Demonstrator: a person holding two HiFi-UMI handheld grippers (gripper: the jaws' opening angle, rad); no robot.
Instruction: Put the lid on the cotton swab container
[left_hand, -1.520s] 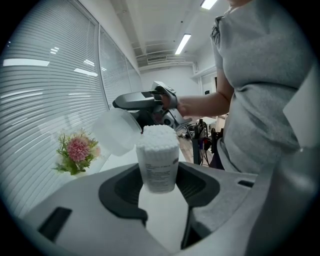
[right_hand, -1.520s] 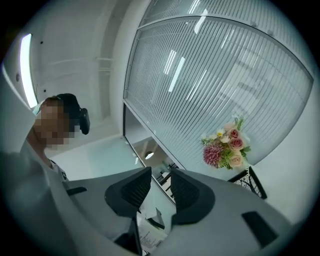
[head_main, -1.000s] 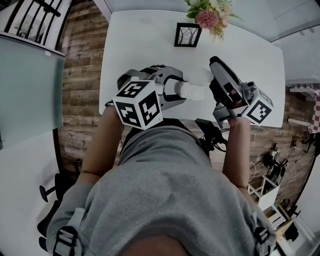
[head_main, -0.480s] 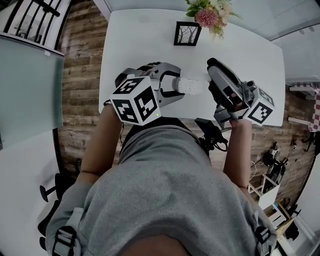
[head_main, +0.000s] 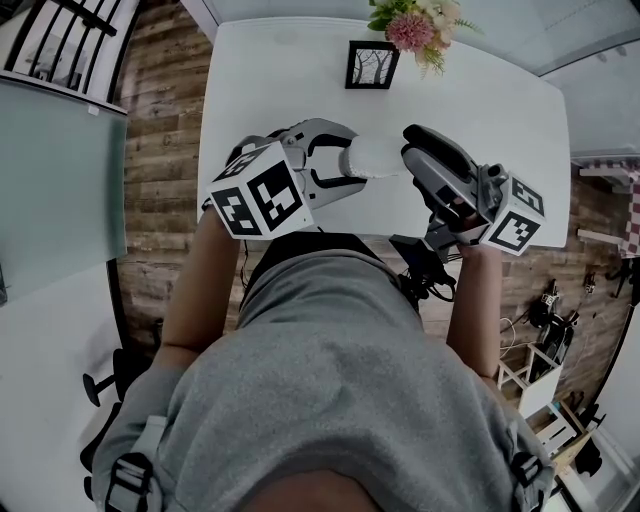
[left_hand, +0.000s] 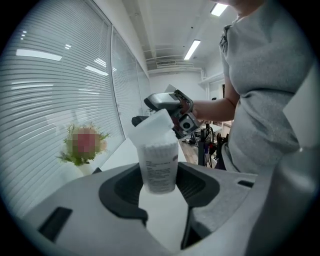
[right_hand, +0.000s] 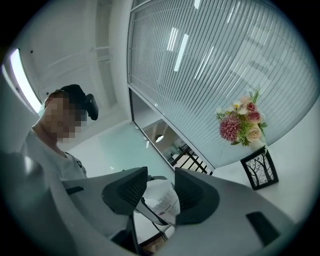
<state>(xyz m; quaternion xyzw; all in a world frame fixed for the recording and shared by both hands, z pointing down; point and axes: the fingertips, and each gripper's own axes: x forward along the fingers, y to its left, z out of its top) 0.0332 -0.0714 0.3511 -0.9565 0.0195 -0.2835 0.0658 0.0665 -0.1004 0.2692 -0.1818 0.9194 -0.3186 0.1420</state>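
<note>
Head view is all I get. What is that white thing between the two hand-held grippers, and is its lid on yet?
Observer: The left gripper view shows swab tips packed at its top. It is the cotton swab container, clamped by the left hand-held gripper.
Operator: And the lid?
Observer: In that view the lid sits askew on the top, not seated flat.
Operator: Is the other one holding it?
Observer: In the right gripper view, the right hand-held gripper has just been opening its jaws. The container is between them, with a gap on one side.
</note>
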